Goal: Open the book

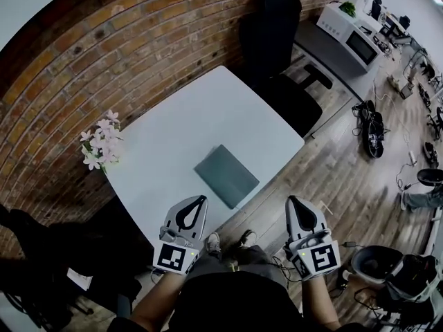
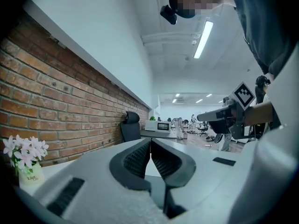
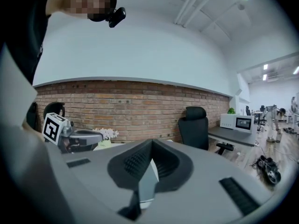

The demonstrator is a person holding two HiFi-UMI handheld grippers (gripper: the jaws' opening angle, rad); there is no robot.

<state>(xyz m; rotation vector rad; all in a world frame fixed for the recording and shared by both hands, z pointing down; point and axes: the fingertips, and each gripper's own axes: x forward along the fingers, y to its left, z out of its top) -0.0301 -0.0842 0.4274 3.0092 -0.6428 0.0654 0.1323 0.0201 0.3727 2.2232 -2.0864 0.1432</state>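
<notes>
Book (image 1: 226, 176) lies closed just ahead of left gripper (image 1: 201, 200) and right gripper (image 1: 295, 202), both shut and empty; closed tips could shove it across the table (image 1: 173, 133), cover unlifted.

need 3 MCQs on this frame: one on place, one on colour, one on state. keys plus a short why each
1. Where is the dark grey-green book?
A. On the black office chair
B. Flat on the square white table
C. On the wooden floor

2. What colour are the small potted flowers at the table's corner?
A. Blue
B. Orange
C. Pale pink and white

3. What state is the book in?
A. Closed
B. Open, pages showing
C. Standing on edge

Key:
1 B: the head view shows it lying on the tabletop, near the front edge.
2 C: the petals read pale pink and white in the head view and in the left gripper view.
3 A: only the plain cover shows, and no pages are visible.
</notes>
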